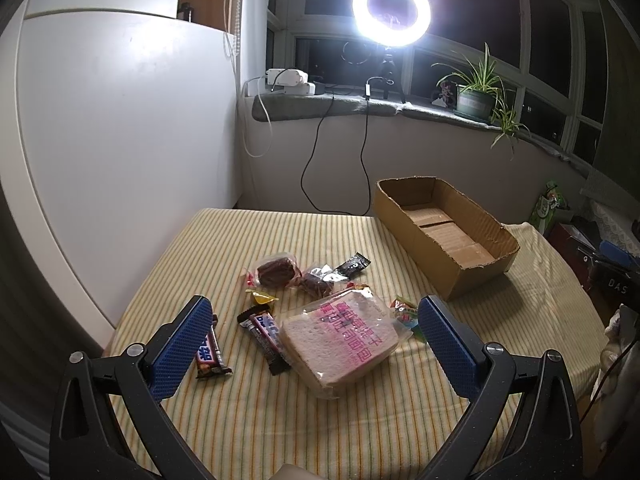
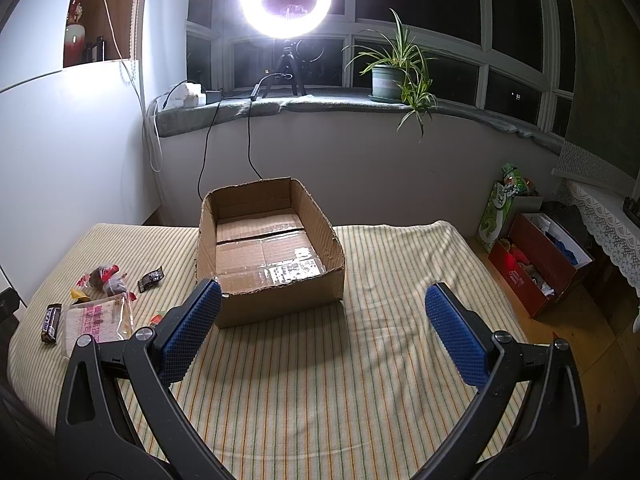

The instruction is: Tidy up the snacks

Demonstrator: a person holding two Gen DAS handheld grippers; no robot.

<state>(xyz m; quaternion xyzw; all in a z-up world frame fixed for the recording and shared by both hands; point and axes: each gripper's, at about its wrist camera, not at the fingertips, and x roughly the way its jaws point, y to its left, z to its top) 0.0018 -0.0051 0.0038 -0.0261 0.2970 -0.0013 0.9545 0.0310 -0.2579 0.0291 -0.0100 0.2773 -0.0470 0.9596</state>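
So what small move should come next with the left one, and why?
Probably lower the left hand-held gripper onto the bread pack. Its jaws are open with the pack between them, and the box is empty; no snack is grasped yet.

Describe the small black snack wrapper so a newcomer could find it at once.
Start at the open brown cardboard box on the striped yellow tablecloth. Toward the snack pile, the small black foil wrapper lies flat, the pile's nearest piece to the box. Its neighbours are clear packets of dark cake; it alone is opaque black.
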